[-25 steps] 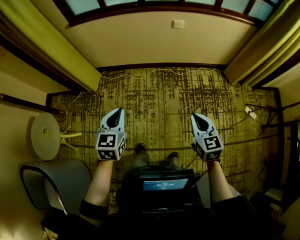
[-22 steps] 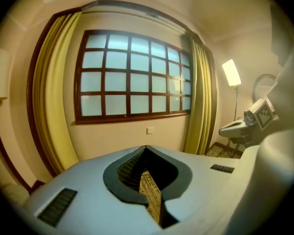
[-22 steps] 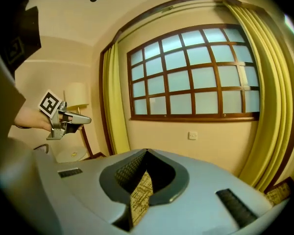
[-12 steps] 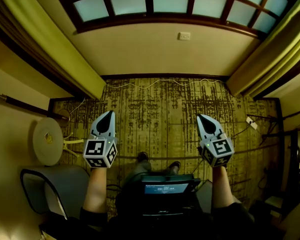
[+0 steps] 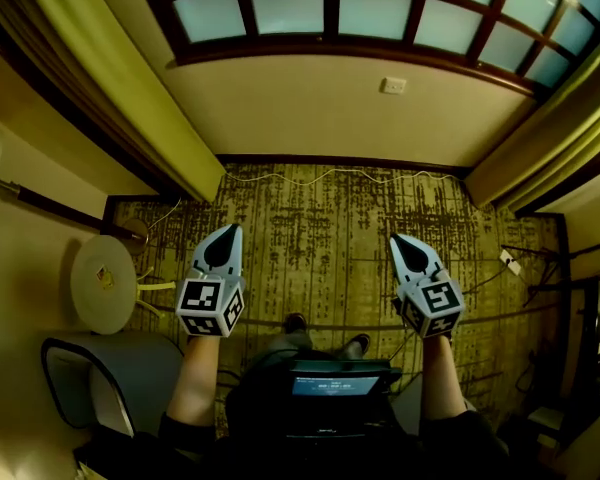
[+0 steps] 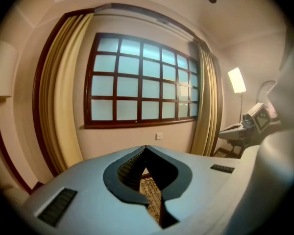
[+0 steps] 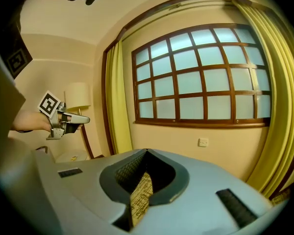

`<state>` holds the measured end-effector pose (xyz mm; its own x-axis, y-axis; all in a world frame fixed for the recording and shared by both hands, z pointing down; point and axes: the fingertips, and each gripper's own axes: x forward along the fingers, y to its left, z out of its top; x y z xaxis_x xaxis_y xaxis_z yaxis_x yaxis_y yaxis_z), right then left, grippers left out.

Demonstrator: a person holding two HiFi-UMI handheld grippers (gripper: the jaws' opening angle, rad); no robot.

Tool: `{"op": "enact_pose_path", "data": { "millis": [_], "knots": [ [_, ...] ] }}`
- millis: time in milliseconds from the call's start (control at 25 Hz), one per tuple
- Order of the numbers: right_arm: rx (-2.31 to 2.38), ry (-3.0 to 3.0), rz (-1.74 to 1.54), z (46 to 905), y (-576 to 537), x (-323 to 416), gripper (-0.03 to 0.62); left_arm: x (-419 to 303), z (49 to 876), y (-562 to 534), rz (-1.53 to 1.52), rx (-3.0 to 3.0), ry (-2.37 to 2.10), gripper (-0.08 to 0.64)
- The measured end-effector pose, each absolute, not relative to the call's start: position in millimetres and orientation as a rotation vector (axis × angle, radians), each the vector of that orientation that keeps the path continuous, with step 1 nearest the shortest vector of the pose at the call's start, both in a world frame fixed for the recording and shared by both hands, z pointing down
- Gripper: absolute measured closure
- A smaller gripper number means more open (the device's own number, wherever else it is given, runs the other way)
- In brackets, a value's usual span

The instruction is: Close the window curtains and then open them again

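Left gripper and right gripper, both with jaws pressed together on nothing, point toward the window from well back, probably an approach posture, since left curtain and right curtain hang gathered beside that window, untouched.

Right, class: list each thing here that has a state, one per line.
Left curtain, drawn back to the side.
Right curtain, drawn back to the side.
Window, uncovered.
Left tool, shut, empty.
Right tool, shut, empty.
Floor lamp, lit.
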<state>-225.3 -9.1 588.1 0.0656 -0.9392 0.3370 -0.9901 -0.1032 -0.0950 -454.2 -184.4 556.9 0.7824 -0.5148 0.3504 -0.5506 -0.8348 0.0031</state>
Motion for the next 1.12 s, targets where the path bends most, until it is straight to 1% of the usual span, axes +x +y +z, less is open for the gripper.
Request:
{"op": "enact_pose_path", "data": {
  "millis": [560,1120],
  "knots": [
    [1.909,-2.170,0.358,561,-171,-331,0.578,-535,544,-292,0.435,2.812,-1.010,0.560],
    [1.557,-2.401,0.250,555,-319,-384,0.578,-570,535,-376,0.393,2.679,-1.320,0.560]
  ]
}}
